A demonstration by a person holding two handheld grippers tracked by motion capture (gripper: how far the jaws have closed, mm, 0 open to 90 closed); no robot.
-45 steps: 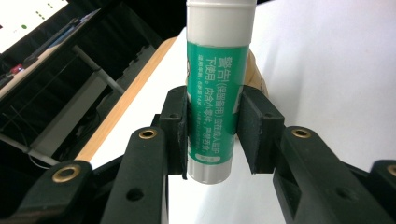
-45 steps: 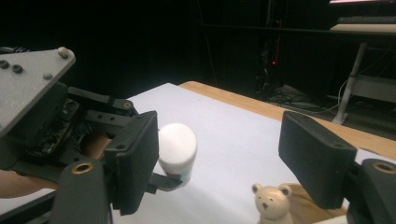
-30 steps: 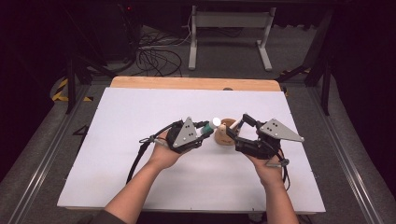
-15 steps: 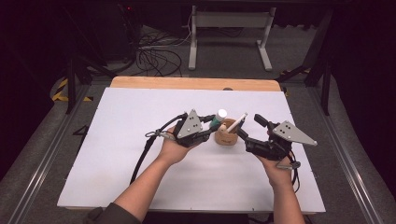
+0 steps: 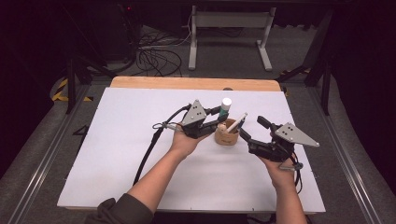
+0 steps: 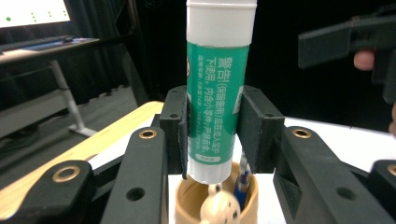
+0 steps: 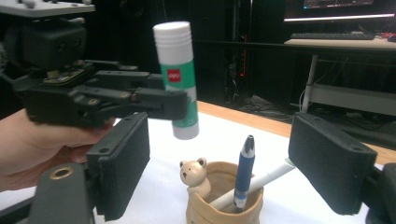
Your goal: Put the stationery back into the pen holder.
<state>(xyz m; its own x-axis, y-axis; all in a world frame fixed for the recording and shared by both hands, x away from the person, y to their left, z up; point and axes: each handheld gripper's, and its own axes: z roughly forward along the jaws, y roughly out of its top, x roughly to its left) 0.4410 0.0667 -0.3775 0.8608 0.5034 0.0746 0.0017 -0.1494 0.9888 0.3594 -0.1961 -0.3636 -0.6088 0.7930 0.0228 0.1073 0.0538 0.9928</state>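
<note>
A green glue stick (image 6: 215, 93) with a white cap stands upright between the jaws of my left gripper (image 6: 214, 126), which is shut on it. It hangs just above a small tan cup (image 7: 223, 200) with a little bear figure (image 7: 194, 175) on its rim. The cup (image 5: 226, 135) holds a blue pen (image 7: 243, 170) and a white pen (image 5: 236, 123). In the high view the glue stick (image 5: 225, 107) and left gripper (image 5: 215, 119) are just left of the cup. My right gripper (image 5: 250, 130) is open to the right of the cup, holding nothing; its pads (image 7: 122, 163) flank the cup.
A white sheet (image 5: 140, 140) covers the table, with a wooden strip (image 5: 187, 83) along its far edge. The left gripper's cable (image 5: 149, 149) trails over the sheet toward the front. Metal stand legs (image 5: 229, 32) and cables lie on the floor beyond.
My left gripper has carried the glue stick right, over the cup. My right gripper has drawn back to the right and opened, leaving a white pen in the cup.
</note>
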